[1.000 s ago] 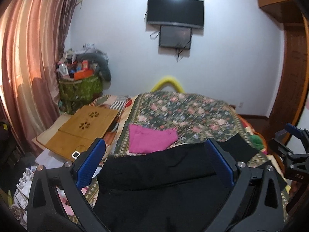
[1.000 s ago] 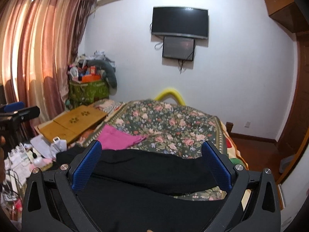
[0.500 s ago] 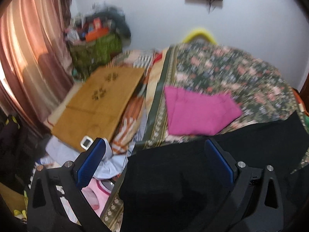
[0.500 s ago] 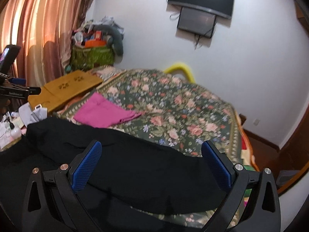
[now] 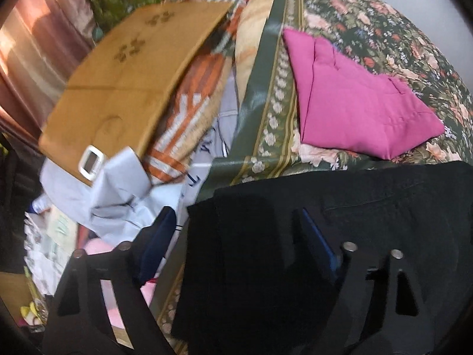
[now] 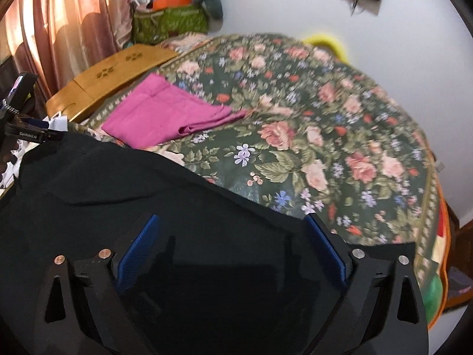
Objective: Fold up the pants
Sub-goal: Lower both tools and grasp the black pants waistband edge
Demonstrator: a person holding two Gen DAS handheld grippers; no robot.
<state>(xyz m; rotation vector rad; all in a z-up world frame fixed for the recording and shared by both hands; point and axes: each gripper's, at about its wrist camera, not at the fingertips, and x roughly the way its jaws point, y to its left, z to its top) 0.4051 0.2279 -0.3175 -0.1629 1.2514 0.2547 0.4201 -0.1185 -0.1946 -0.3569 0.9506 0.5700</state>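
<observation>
Black pants lie spread across the near end of a bed with a floral cover; they also show in the right wrist view. My left gripper is open just above the pants' left edge, its left finger past the cloth over the bedside. My right gripper is open, low over the pants' right part, fingers straddling the fabric. Neither holds anything. The left gripper's body shows at the far left of the right wrist view.
A folded pink garment lies on the bed beyond the pants, also in the right wrist view. A wooden lap table and clutter of cloths and bags sit left of the bed. Curtains hang at left.
Both grippers have tilted down and dropped toward the black pants, from looking at the wall to hovering close over the cloth. Both stayed open.
</observation>
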